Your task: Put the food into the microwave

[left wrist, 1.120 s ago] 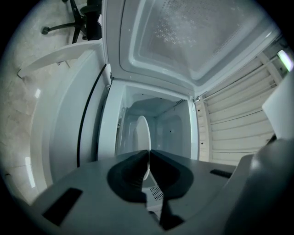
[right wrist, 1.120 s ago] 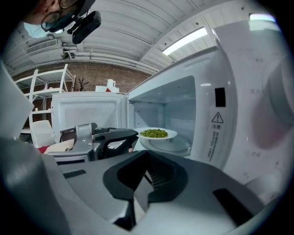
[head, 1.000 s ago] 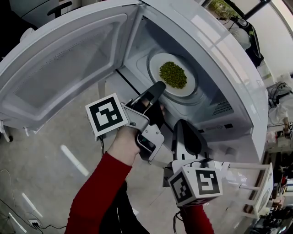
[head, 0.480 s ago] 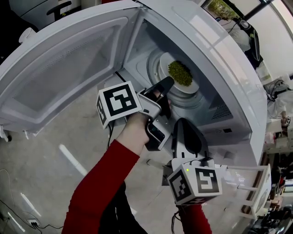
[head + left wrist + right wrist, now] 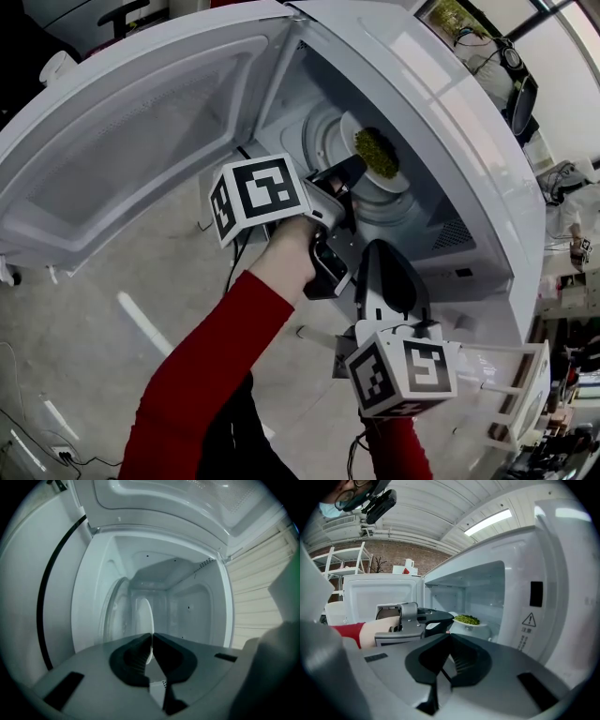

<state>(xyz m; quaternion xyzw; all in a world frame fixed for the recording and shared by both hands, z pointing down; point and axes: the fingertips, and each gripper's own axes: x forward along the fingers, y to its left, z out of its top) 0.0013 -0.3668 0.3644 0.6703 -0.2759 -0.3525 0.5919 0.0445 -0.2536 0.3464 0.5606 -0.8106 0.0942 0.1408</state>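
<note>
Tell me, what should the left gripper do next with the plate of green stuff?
Probably lower the plate onto the round tray in the microwave, then let go. The left gripper is shut on the plate's rim, and the plate of green food seems inside but not set down.

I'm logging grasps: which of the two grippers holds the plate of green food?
The left gripper, in the mouth of the microwave with jaws shut on the rim of the plate; the right gripper hangs outside, jaws together on nothing.

A heap of green food [image 5: 376, 150] on a white plate [image 5: 397, 181] is inside the white microwave [image 5: 441, 103], its door [image 5: 131, 141] open toward nine o'clock. My left gripper [image 5: 351, 174] pinches the plate's seven-o'clock rim.
</note>
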